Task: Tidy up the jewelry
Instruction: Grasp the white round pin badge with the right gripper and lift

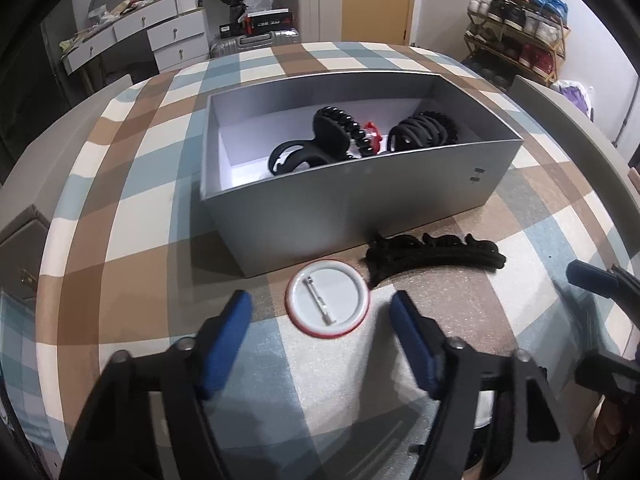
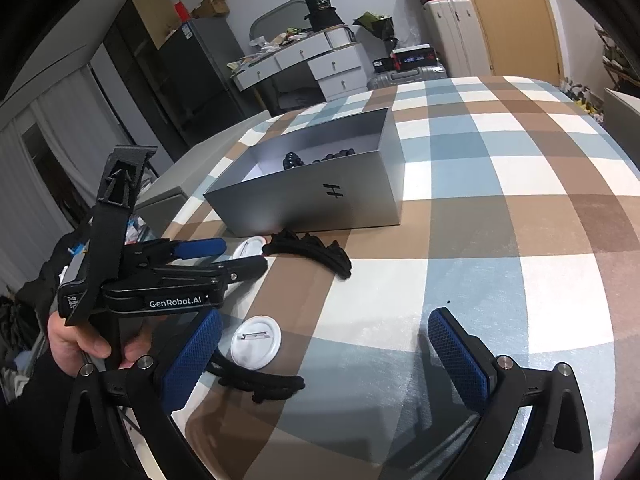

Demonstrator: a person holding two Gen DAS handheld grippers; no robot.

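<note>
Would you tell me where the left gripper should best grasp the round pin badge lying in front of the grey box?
Probably across its rim, from above: the badge lies flat, pin side up, between the open fingers of the left gripper, with free edges left and right.

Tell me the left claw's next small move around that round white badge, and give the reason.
Probably ease the left claw down and finish closing on the round white red-rimmed pin badge. The badge lies pin side up on the checked tablecloth, between the blue pads but untouched, in front of the open grey box that already holds black hair clips.
</note>
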